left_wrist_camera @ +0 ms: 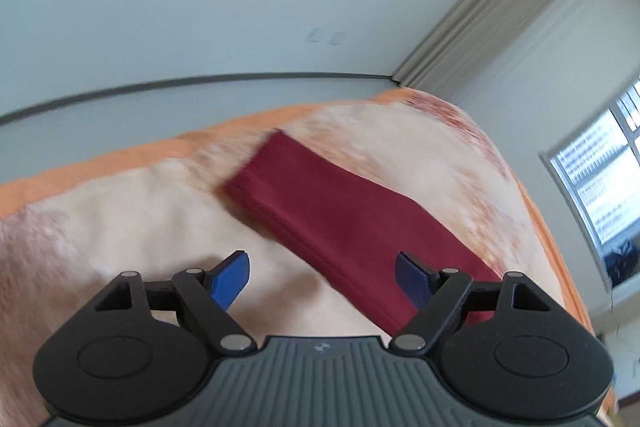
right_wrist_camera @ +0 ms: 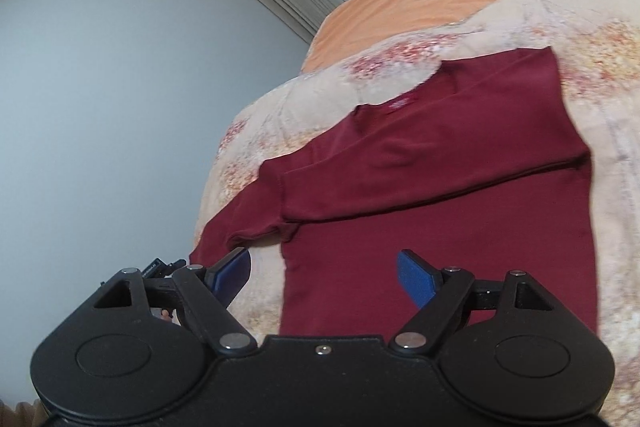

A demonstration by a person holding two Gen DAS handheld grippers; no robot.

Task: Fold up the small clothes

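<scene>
On a floral bedspread [right_wrist_camera: 400,59] lies a maroon long-sleeved shirt [right_wrist_camera: 440,187]. Left gripper [left_wrist_camera: 322,277] and right gripper [right_wrist_camera: 324,275] both hover spread wide, holding nothing.

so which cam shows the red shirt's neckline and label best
The right wrist view: the maroon shirt lies flat on the bedspread, with its neckline, label and one sleeve folded across the body in view. The left wrist view is blurred and shows only a plain red slab, no neckline.
</scene>
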